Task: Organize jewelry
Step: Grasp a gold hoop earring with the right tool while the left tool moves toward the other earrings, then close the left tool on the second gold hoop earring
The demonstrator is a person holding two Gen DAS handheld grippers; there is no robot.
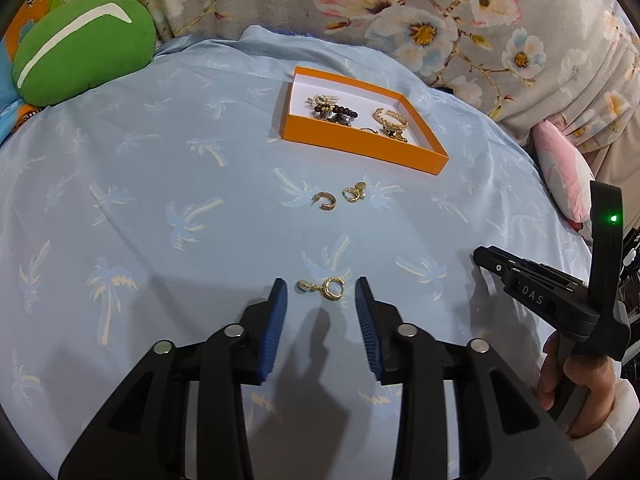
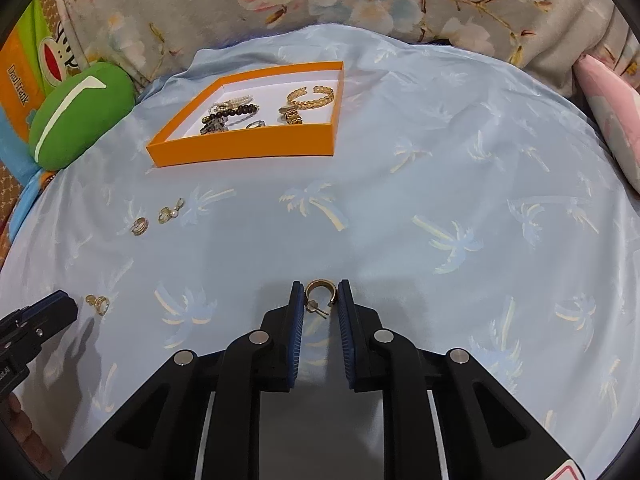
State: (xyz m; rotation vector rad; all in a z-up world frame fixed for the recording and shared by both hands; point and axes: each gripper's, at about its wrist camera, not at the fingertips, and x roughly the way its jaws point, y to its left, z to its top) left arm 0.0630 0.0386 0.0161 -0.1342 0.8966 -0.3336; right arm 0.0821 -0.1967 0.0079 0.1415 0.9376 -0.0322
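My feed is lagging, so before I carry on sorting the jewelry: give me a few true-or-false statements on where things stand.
1. The right gripper has a gold hoop earring between its pads. True.
2. The left gripper is clamped on the charm earring. False: the earring lies on the blue cloth between open pads, untouched.
3. The orange box is empty. False: it already holds bracelets and other pieces.
4. Two more earrings lie on the cloth between the left gripper and the box. True.
5. A green cushion sits inside the box. False: it lies off to the side, at the cloth's edge.
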